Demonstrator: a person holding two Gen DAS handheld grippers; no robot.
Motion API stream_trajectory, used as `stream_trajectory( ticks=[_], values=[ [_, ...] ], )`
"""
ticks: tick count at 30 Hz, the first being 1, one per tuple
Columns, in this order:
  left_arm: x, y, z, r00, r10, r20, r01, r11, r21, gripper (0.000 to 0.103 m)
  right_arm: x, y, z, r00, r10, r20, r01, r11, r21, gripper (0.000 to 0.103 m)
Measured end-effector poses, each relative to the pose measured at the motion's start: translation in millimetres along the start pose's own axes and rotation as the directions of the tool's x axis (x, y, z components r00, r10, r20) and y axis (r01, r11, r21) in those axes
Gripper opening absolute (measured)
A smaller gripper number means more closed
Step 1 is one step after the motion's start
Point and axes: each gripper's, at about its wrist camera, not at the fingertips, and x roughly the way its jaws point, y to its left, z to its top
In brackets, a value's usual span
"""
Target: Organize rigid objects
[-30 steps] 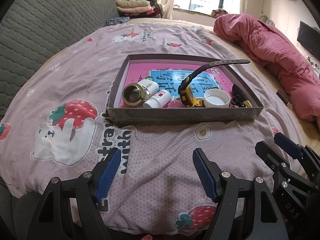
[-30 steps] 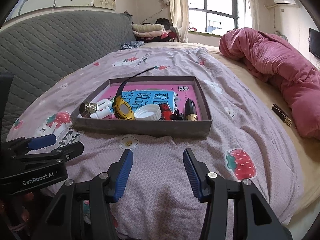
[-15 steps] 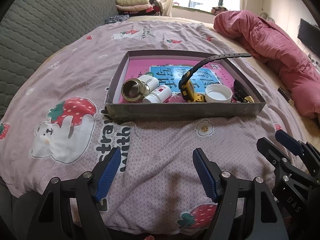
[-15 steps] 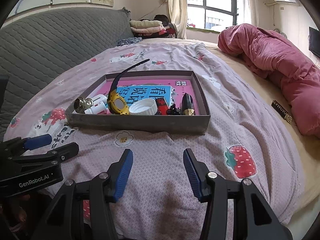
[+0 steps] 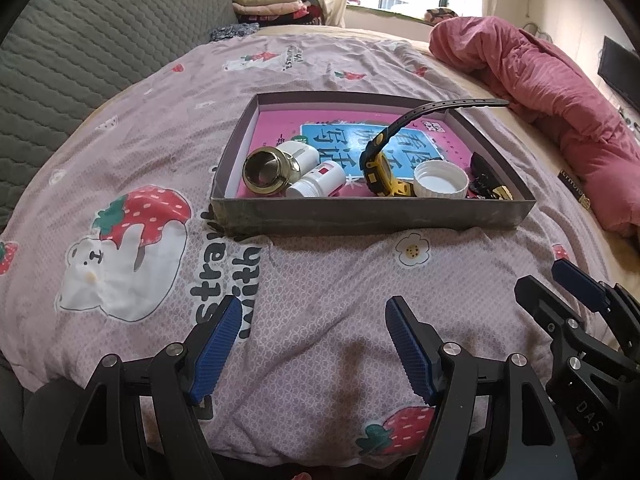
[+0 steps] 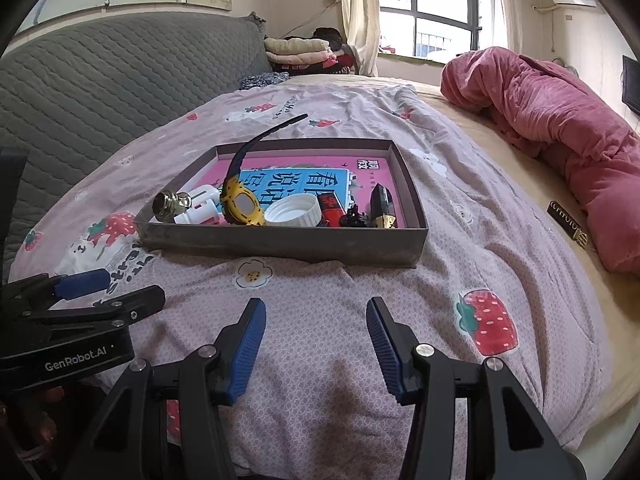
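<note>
A shallow grey box lies on the bed with a pink book in its bottom. Along its near wall sit a brass-capped bottle, a small white bottle, a yellow and black watch, a white lid and a black and gold case. My left gripper hovers open over the bedspread, short of the box, holding nothing. My right gripper is open too, empty, level with the left one and to its right.
A pink quilt is heaped along the right of the bed. A dark flat item lies on the sheet beside it. A grey padded headboard stands left. Folded clothes are stacked by the window.
</note>
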Motion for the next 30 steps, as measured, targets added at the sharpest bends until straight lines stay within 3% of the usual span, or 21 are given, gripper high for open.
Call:
stream_trajectory(
  ticks=[30],
  values=[
    [7.7, -1.0, 0.1, 1.0, 0.005, -0.019, -0.005, 1.0, -0.001, 0.075, 3.9, -10.1, 0.1, 1.0, -0.003, -0.011, 0.004, 0.999, 0.044, 0.052]
  ],
)
